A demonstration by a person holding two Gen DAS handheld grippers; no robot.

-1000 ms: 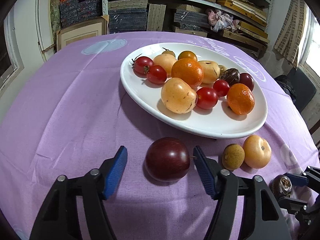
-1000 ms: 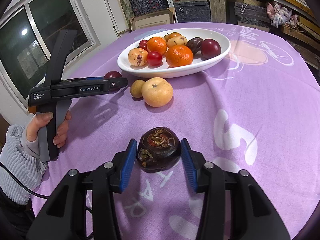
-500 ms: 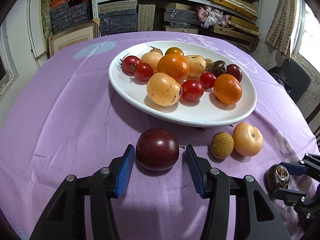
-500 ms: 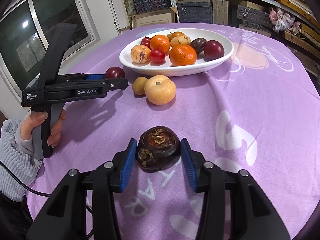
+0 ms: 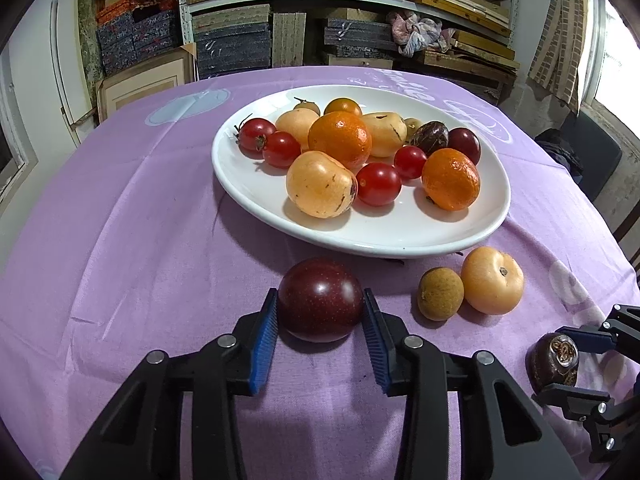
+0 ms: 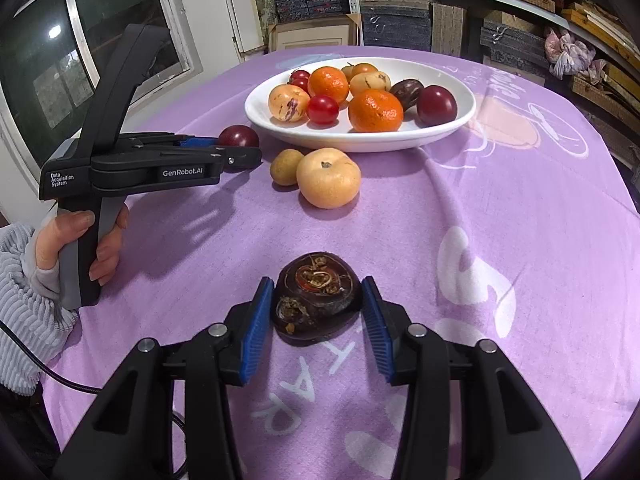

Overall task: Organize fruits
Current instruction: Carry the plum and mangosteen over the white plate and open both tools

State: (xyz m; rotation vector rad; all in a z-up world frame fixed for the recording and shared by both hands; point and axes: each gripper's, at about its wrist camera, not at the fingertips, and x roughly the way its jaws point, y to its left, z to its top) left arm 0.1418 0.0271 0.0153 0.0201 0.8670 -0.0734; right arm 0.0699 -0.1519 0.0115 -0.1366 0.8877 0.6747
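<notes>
Our left hand-held gripper [image 5: 320, 316] pinches the plum [image 5: 320, 299]. The plate [image 5: 400, 236] lies just ahead of the plum. We cannot tell if it is lifted yet

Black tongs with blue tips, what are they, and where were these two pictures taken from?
They are hand-held grippers, one in each of a person's hands. Each picture comes from a camera on one gripper, looking along its fingers. The left gripper is closed on a dark red plum, the right gripper on a dark wrinkled fruit; both fruits rest on the purple cloth. A white plate holds oranges, tomatoes and other fruit. Beside it lie a small brown fruit and a pale orange fruit.
</notes>
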